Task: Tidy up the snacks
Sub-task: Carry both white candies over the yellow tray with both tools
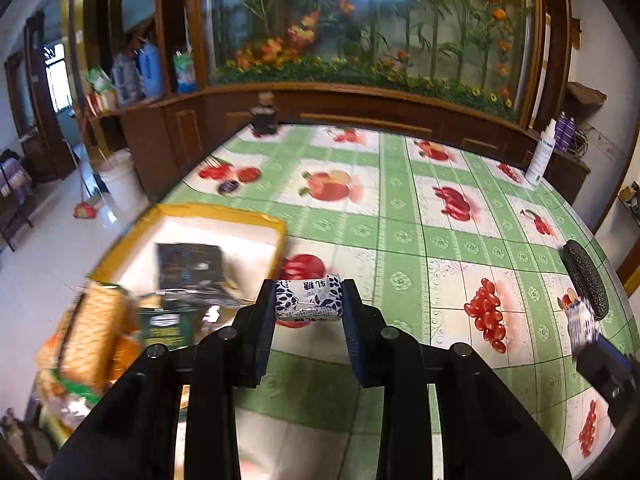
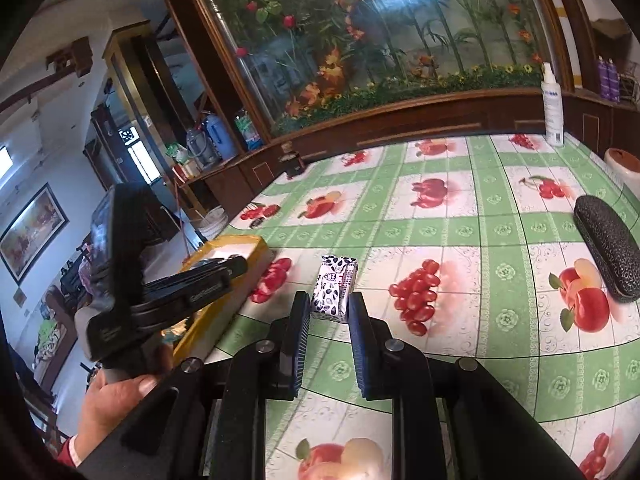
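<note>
Behind the table stands a large glass case with artificial flowers [image 1: 360, 32] in a dark wooden frame, filling the upper part of both views. A green checked tablecloth [image 1: 400, 220] with printed fruit covers the table. In the left wrist view, the left gripper [image 1: 308, 300] at the lower centre is clenched on a small wrapped candy [image 1: 309, 298] with a blue and white pattern; both pads press on its ends and it is held above the cloth. At the left of this frame lies a yellow box [image 1: 224, 212] with a white inside, and in it a dark packet [image 1: 190, 264]. Lower left, blurred, is a packet of crackers [image 1: 96, 328], beside some green packaging that I cannot read. In the right wrist view, the right gripper [image 2: 329, 312] at the lower centre grasps a second candy [image 2: 334, 288], a white packet with black marks; its near end sits between the two pads and the rest points away from the camera, and whether it touches the cloth I cannot tell. A black glasses case [image 2: 610, 248] lies at the right edge of this frame, well apart from the candy. A white spray bottle [image 2: 552, 108] stands at the far right edge of the table. At the far left edge a small dark jar [image 1: 264, 116] stands.
</note>
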A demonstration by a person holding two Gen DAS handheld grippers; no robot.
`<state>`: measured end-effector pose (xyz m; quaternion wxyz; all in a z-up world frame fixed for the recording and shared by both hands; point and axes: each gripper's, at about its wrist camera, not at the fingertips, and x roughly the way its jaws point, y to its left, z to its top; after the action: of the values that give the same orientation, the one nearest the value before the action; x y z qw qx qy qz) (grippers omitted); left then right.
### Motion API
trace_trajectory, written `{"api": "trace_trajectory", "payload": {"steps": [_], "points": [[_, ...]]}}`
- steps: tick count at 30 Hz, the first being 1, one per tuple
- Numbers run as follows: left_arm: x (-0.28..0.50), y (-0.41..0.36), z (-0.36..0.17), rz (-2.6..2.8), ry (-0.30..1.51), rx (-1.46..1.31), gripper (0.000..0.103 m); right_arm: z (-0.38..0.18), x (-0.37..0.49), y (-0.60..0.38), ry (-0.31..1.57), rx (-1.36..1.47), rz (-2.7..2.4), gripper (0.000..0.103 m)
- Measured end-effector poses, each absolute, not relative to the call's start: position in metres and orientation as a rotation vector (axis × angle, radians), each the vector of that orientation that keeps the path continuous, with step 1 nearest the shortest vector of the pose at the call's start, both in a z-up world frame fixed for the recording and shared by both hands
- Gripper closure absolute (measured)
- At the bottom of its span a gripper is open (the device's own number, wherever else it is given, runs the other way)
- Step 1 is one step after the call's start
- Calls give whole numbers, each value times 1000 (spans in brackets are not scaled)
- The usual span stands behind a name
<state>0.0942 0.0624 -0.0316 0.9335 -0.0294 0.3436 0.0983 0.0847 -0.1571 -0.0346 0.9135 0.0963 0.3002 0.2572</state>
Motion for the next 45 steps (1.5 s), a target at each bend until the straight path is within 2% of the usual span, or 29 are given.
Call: {"api": "trace_trajectory", "payload": {"steps": [6, 14, 32, 45], "points": [[55, 74, 1, 237, 600, -47, 74, -9, 56, -140, 503, 170, 551, 83], [28, 86, 23, 284, 511, -30, 74, 6, 38, -109, 482, 127, 621, 83], [6, 120, 27, 332, 488, -63, 74, 19, 27, -59, 467, 65, 723, 83], [2, 168, 16, 399, 519, -133, 74, 14, 55, -16, 512, 35, 781, 83]]}}
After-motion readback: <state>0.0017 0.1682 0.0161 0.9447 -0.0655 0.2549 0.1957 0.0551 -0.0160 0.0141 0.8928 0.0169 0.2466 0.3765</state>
